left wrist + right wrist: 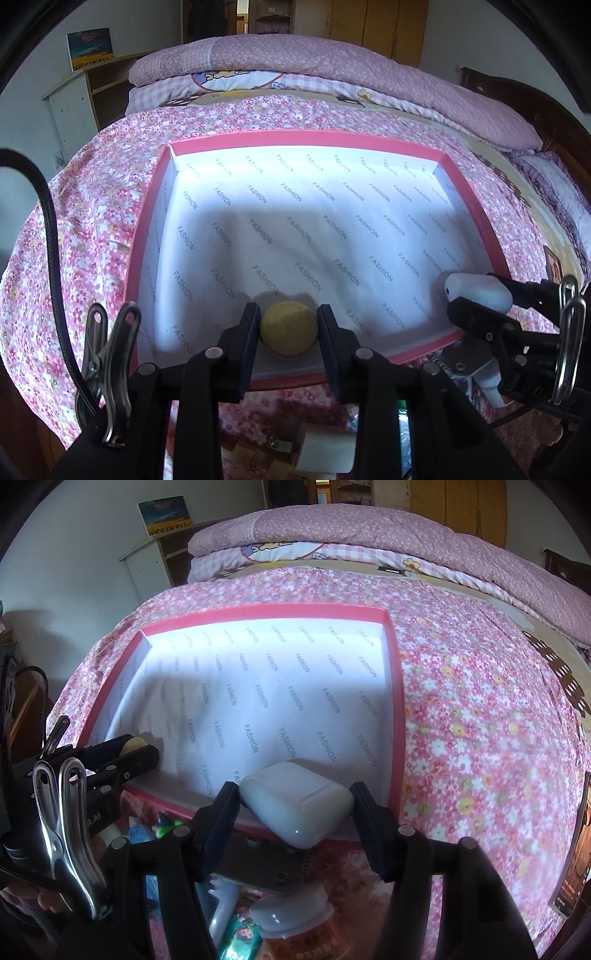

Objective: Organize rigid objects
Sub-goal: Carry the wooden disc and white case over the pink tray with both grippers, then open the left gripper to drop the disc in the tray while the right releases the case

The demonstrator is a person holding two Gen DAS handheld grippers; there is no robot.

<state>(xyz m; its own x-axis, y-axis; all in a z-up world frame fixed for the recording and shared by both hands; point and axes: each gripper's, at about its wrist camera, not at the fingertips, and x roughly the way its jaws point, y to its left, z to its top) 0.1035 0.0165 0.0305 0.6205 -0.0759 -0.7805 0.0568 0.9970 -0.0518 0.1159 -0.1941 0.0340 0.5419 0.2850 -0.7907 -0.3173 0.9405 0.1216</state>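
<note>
Grippers both loaded: left gripper (287,325) clamps a yellow ball (289,328), right gripper (295,805) a white case (295,805); best lowered gently near the box (295,137) bottom edge before releasing.

Both wrist views look steeply down, close over the pink box (480,236) (397,709), bed beyond at twelve o'clock.
</note>
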